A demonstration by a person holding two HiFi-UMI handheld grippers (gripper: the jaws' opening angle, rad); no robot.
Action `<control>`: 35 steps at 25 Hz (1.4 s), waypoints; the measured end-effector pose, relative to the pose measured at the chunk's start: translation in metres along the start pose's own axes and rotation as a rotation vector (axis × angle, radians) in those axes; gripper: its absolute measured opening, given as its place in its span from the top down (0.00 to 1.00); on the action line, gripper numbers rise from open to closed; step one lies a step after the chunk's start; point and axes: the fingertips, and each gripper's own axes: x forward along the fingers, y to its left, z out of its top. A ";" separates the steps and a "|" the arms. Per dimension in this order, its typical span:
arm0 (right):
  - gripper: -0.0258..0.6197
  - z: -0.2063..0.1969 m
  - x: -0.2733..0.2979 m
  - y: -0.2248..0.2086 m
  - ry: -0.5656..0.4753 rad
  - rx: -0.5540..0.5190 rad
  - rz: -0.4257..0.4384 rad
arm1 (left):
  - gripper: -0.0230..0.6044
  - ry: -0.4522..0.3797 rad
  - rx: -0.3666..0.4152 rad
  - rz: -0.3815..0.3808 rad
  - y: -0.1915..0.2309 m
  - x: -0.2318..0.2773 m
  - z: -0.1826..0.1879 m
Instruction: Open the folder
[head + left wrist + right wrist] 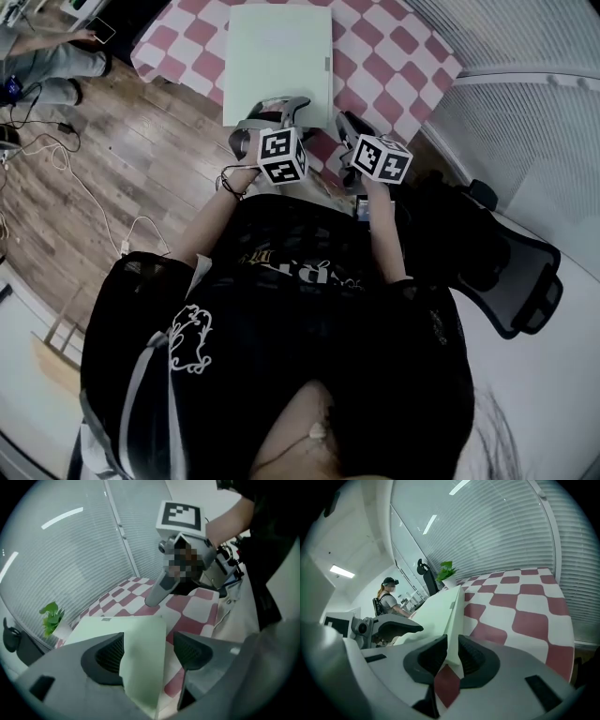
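A pale green folder lies shut on a table under a red-and-white checked cloth. My left gripper is at the folder's near edge. In the left gripper view its jaws stand open, and a corner of the folder lies between them, apart from the right pad. My right gripper is at the near right corner. In the right gripper view it is shut on the folder's edge, with a pad on each side. The left gripper shows beside it.
A black office chair stands at the right, against slatted blinds. Cables run over the wooden floor at the left. A seated person is at the far left. A potted plant stands beyond the table's far end.
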 end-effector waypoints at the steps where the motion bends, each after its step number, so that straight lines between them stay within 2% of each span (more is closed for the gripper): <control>1: 0.91 -0.002 0.003 -0.001 0.006 0.007 0.003 | 0.44 0.018 0.018 0.017 0.001 0.005 -0.003; 5: 0.88 -0.007 0.009 -0.003 0.031 0.018 0.020 | 0.44 0.049 0.039 0.056 0.005 0.015 -0.010; 10: 0.82 -0.013 0.014 0.003 0.064 0.026 0.062 | 0.46 -0.025 -0.094 0.042 0.012 0.006 -0.005; 12: 0.82 -0.017 0.016 0.001 0.074 0.031 0.058 | 0.50 -0.043 -0.110 0.025 0.011 0.001 -0.002; 15: 0.82 -0.019 0.017 -0.002 0.074 0.059 0.065 | 0.62 -0.065 -0.130 0.002 0.007 -0.004 0.002; 18: 0.82 -0.019 0.017 0.000 0.083 0.065 0.079 | 0.69 -0.087 -0.170 0.004 0.007 -0.009 0.004; 24: 0.82 -0.021 0.021 0.010 0.100 0.005 0.073 | 0.81 -0.166 -0.315 0.022 0.014 -0.026 0.010; 29: 0.82 -0.023 0.020 0.008 0.081 0.019 0.024 | 0.88 -0.276 -0.475 0.060 0.029 -0.045 0.015; 35: 0.82 -0.020 0.020 0.012 0.072 -0.069 -0.002 | 0.88 -0.389 -0.488 0.183 0.060 -0.096 0.026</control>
